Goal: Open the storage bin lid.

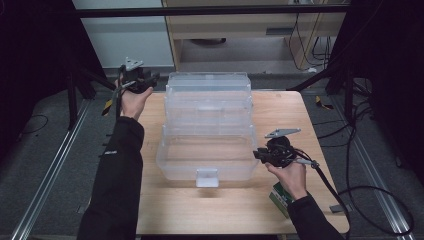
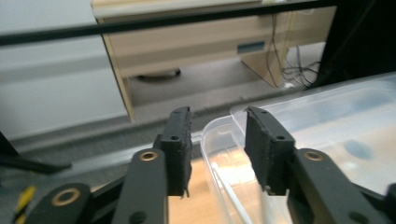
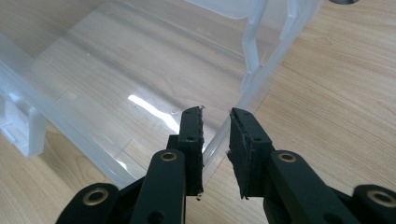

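Clear tiered plastic organiser box (image 1: 207, 131) standing open mid-table, a gripper at each side.

Left gripper (image 1: 148, 80) hangs by the far-left lid corner, jaws gaping, empty; right gripper (image 1: 258, 154) straddles the bottom tray's right rim, jaws narrowly parted, not clamped. I'd centre that rim before squeezing.

A clear plastic organizer box (image 1: 207, 127) stood open on the wooden table (image 1: 280, 115), a green packet (image 1: 281, 196) lay near the table's front right corner, and a light wooden cabinet (image 1: 240, 25) stood behind.
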`<state>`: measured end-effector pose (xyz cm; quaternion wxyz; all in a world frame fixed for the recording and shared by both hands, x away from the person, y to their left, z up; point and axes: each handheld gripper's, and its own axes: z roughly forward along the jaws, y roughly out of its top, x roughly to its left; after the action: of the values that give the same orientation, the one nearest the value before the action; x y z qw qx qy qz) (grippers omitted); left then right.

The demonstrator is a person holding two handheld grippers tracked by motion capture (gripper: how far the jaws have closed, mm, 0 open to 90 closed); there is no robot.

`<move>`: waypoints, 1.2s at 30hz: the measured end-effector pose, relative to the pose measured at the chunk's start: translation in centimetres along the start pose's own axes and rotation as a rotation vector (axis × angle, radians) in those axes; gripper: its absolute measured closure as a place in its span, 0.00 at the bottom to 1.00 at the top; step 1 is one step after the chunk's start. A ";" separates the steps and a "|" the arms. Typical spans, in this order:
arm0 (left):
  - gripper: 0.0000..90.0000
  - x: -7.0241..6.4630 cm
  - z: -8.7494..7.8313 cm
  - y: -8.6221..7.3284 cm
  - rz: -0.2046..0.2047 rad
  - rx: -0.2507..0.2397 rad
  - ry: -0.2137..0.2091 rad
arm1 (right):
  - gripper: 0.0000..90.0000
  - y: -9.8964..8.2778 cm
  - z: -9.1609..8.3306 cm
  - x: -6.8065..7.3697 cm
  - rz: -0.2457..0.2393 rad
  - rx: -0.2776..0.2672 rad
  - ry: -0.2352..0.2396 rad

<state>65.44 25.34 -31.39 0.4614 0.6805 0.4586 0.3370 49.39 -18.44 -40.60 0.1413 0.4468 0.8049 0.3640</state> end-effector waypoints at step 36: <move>0.57 -4.6 -12.5 -13.6 0.005 0.181 -0.211 | 0.84 0.0 0.0 0.0 0.029 0.000 0.002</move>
<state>48.53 27.10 -39.98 0.4429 0.7522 0.4344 0.2219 49.35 -18.48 -40.61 0.1355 0.4580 0.7985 0.3665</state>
